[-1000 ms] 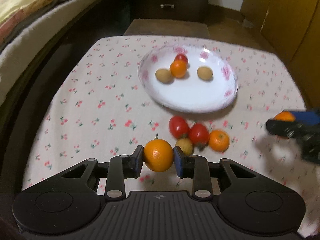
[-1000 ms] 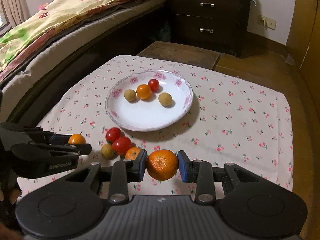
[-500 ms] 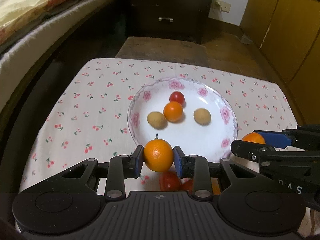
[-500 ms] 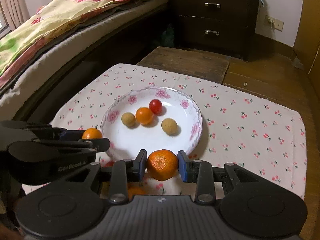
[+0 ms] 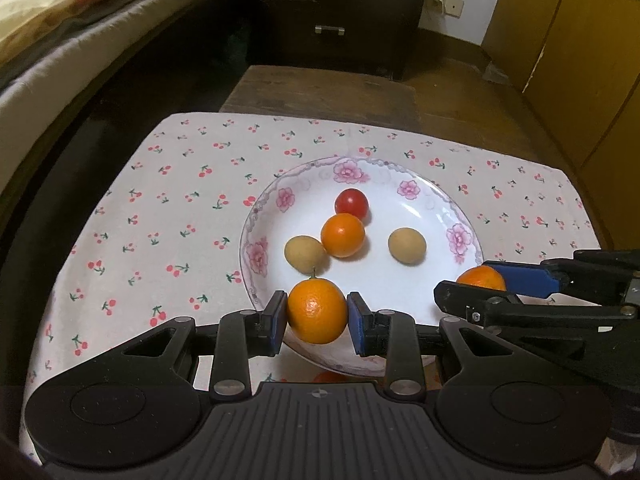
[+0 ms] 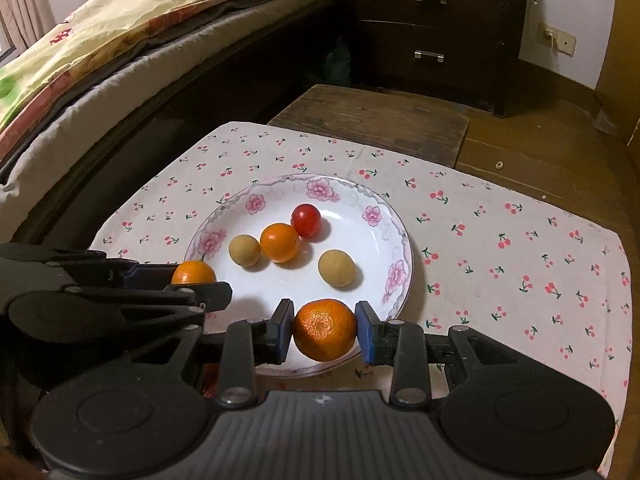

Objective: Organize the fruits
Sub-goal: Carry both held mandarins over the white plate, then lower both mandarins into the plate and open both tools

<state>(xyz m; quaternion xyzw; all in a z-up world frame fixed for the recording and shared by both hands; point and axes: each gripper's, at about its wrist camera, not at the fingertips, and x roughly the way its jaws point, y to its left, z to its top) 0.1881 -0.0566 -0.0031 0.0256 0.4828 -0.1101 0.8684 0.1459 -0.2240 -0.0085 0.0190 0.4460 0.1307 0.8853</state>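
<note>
My left gripper [image 5: 317,318] is shut on an orange with a stem [image 5: 317,310], held over the near rim of the white flowered plate [image 5: 460,216]. My right gripper [image 6: 323,330] is shut on another orange [image 6: 325,329], over the plate's near rim [image 6: 400,236]. The plate holds a red tomato [image 5: 351,204], a small orange [image 5: 343,235] and two tan fruits [image 5: 304,254] [image 5: 407,246]. The right gripper with its orange [image 5: 480,278] shows at the right of the left wrist view. The left gripper's orange [image 6: 193,273] shows at the left of the right wrist view.
The plate sits on a cherry-print cloth [image 5: 168,200] on a low table. A wooden bench [image 5: 320,92] stands beyond it. A bed [image 6: 100,60] runs along the left and a dark dresser [image 6: 432,28] at the back. Fruit on the cloth is mostly hidden under my grippers.
Both grippers have moved forward with their oranges, from above the loose fruit on the cloth to over the plate's near rim.
</note>
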